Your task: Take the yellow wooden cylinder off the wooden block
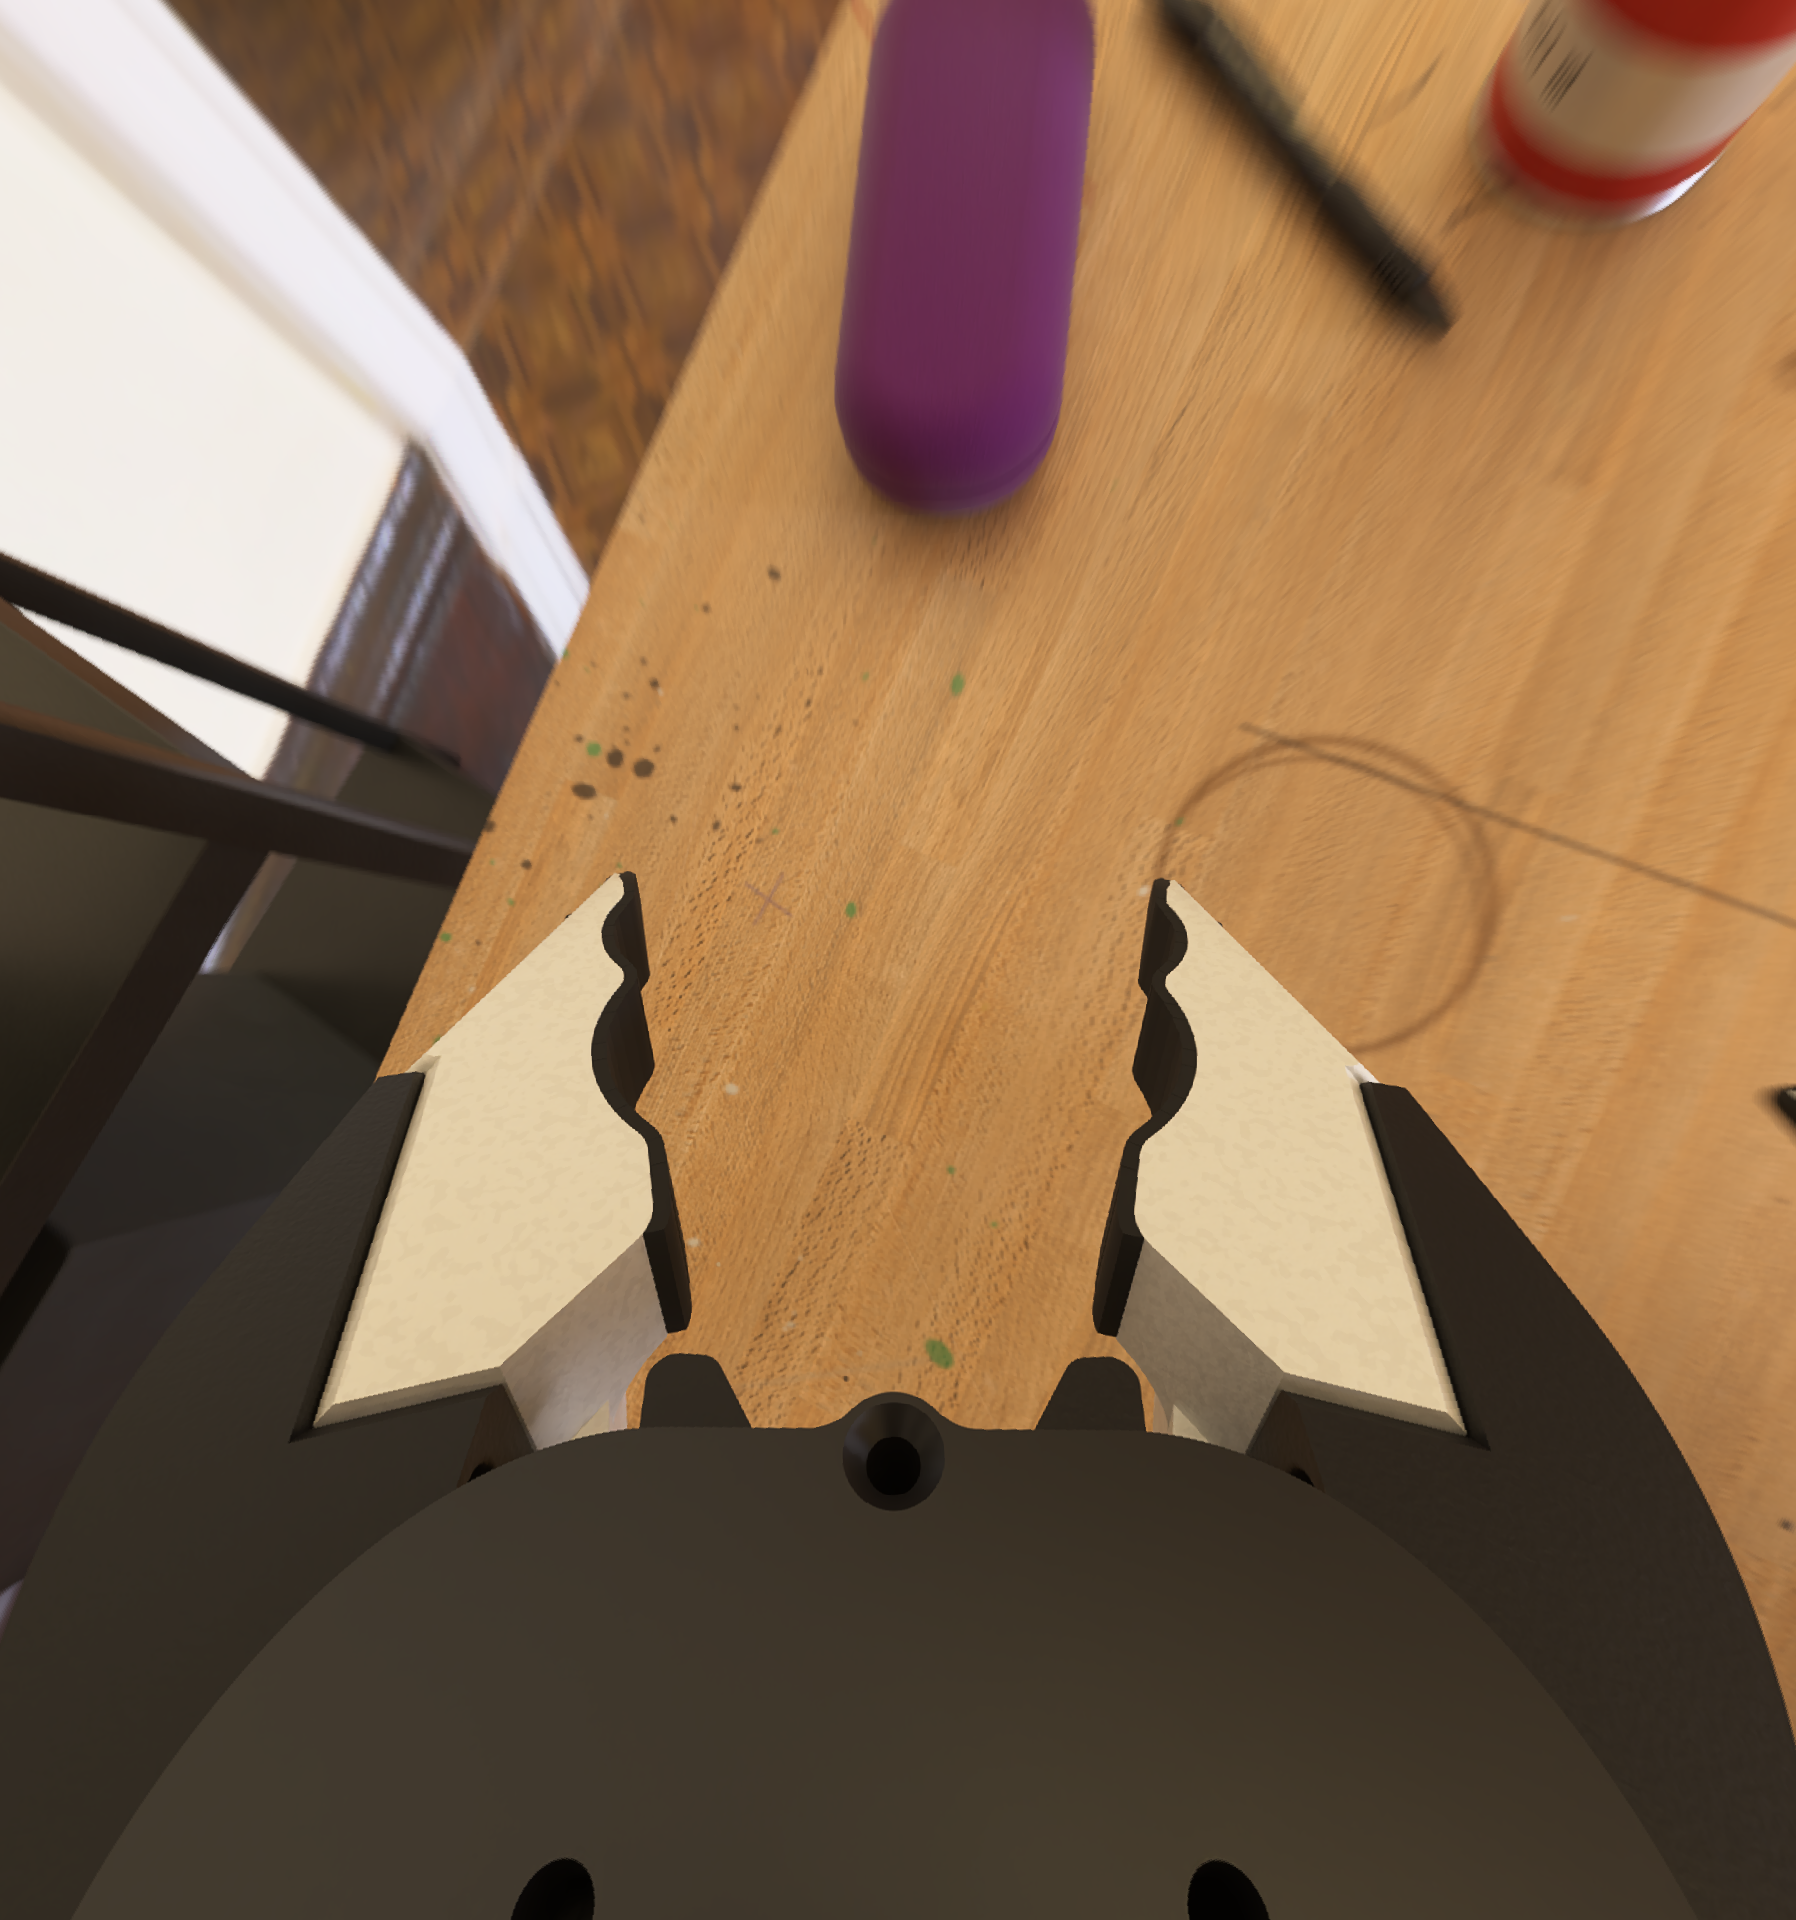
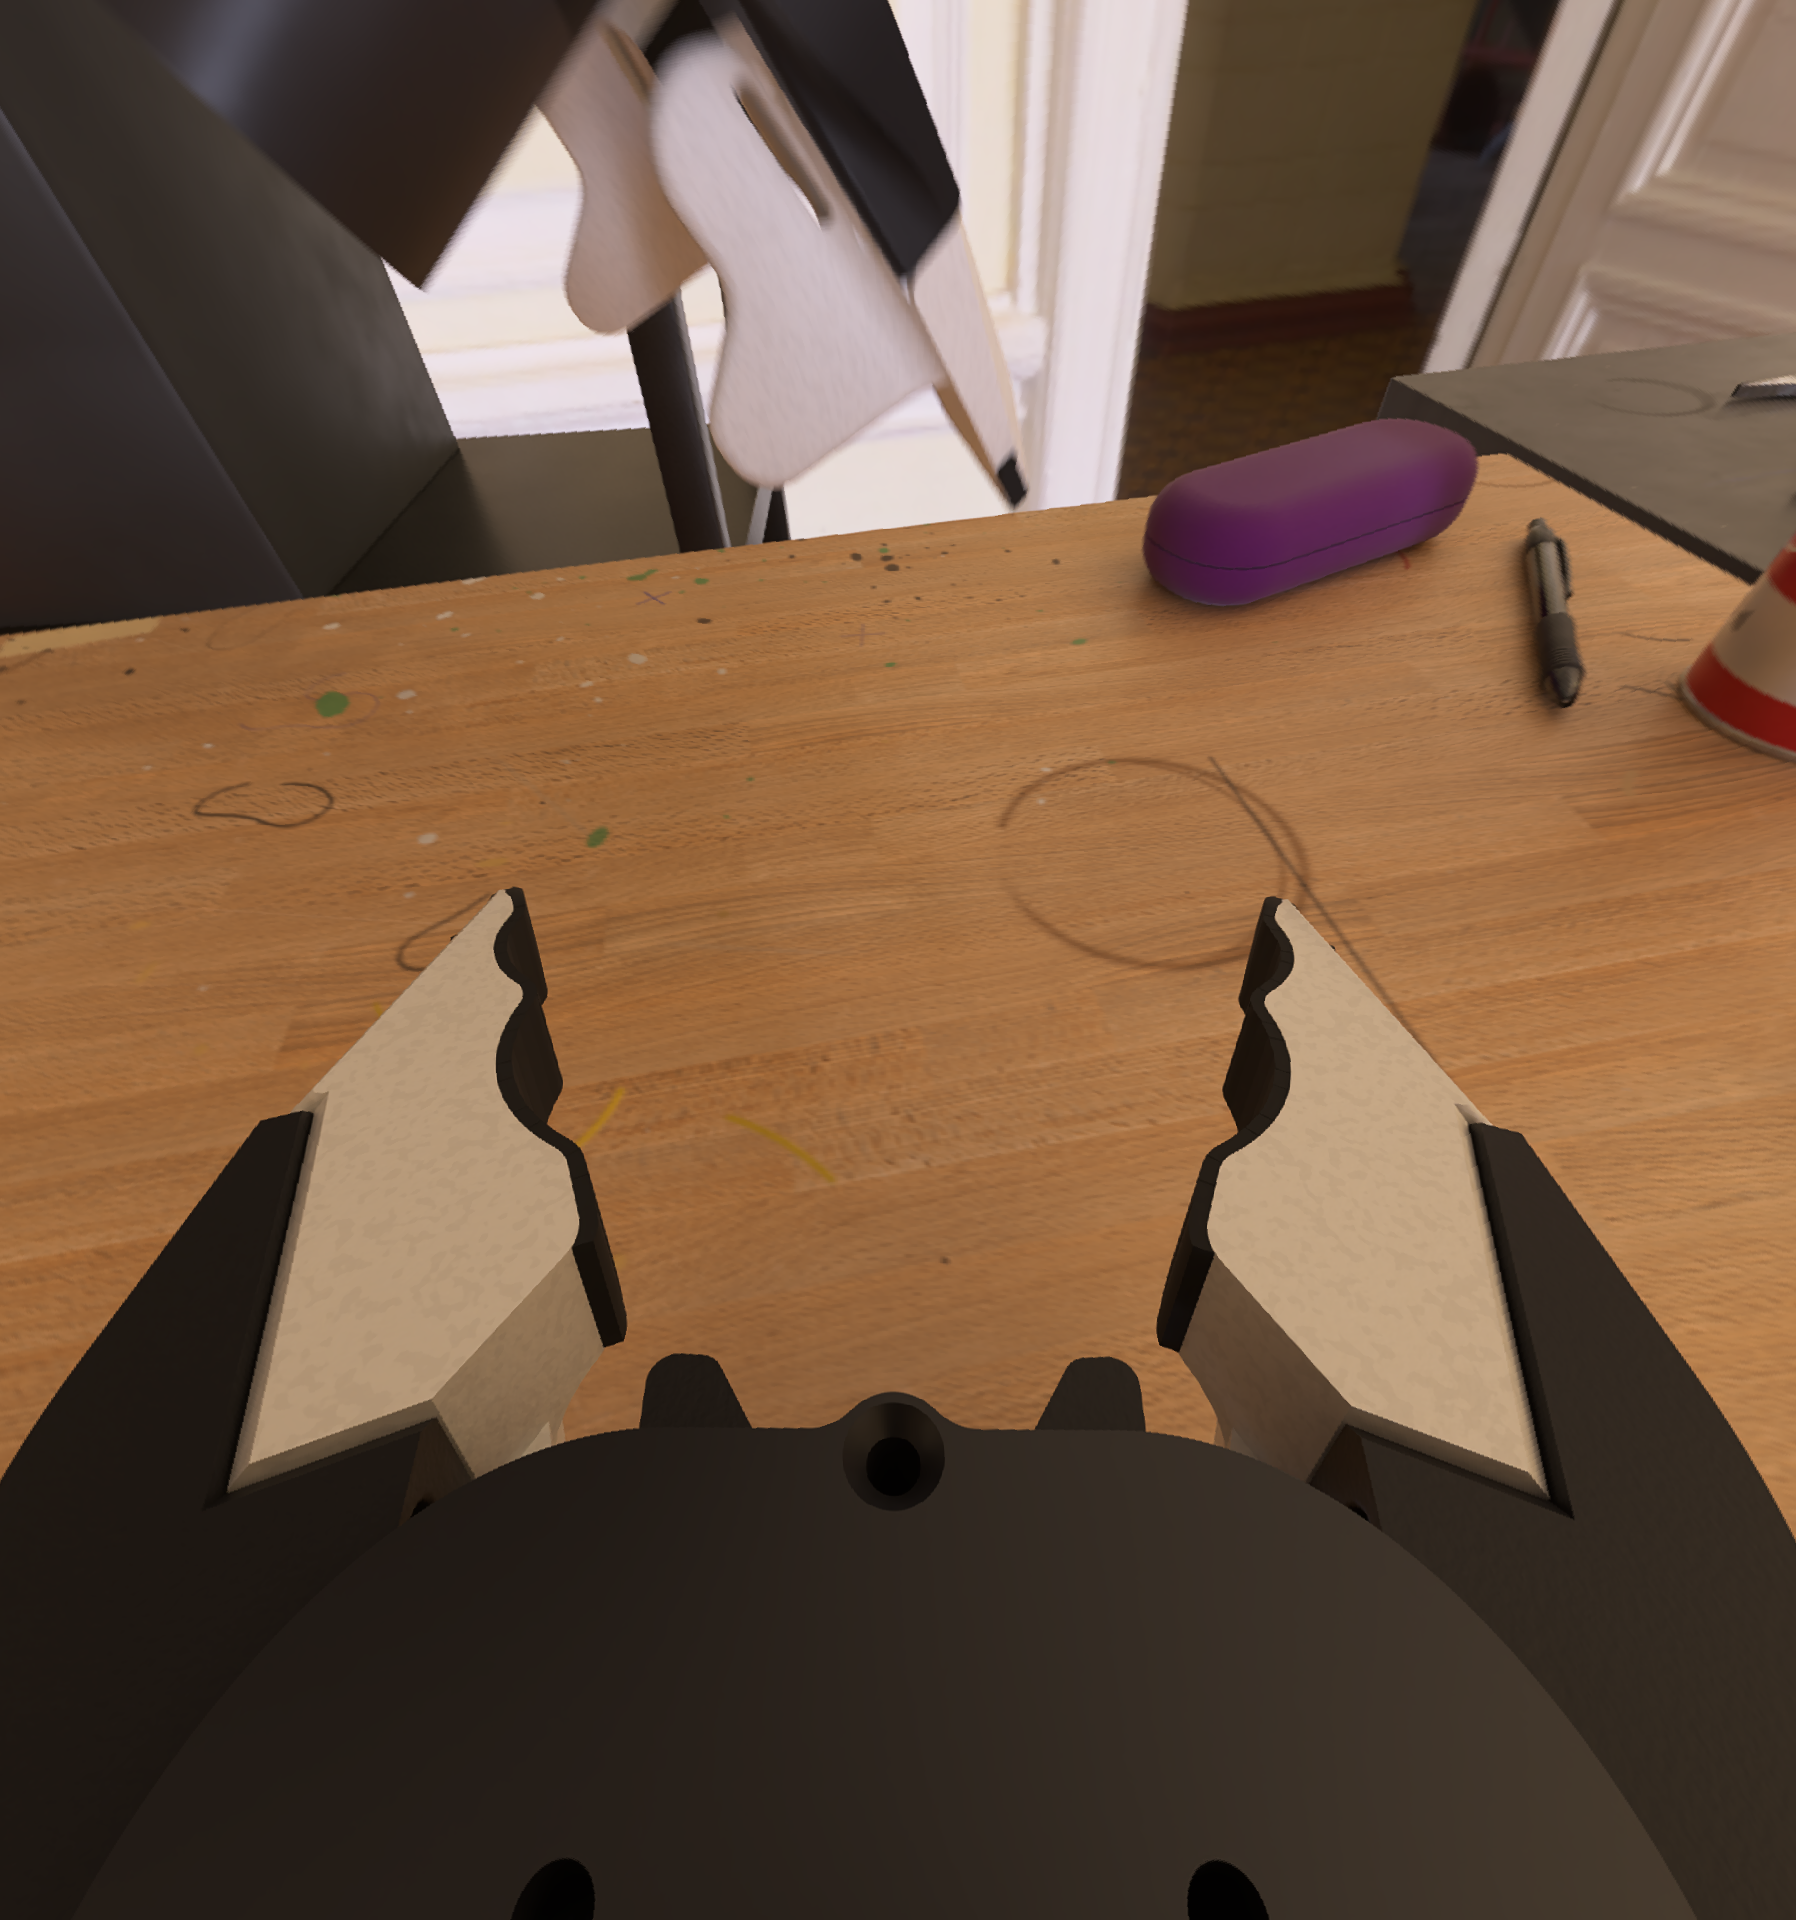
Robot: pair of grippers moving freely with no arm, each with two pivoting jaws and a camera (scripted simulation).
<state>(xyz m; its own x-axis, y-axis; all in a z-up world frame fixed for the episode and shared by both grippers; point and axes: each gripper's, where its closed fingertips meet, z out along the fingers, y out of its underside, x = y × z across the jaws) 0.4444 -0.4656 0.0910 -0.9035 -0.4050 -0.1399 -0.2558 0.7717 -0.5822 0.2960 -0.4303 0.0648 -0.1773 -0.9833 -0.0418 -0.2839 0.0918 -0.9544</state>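
Note:
Neither the yellow wooden cylinder nor the wooden block shows in either view. My left gripper (image 1: 894,883) is open and empty, above the wooden table (image 1: 977,1039) near its left edge. My right gripper (image 2: 894,894) is open and empty, above the same table (image 2: 769,987). The left gripper also shows in the right wrist view (image 2: 769,260), blurred, up high beyond the table's far edge.
A purple case (image 1: 961,249) (image 2: 1309,509), a black pen (image 1: 1309,156) (image 2: 1554,613) and a red and white container (image 1: 1642,94) (image 2: 1787,644) lie on the table. A dark surface (image 2: 1600,426) with small items stands at the far right. The table edge (image 1: 520,748) drops to the floor.

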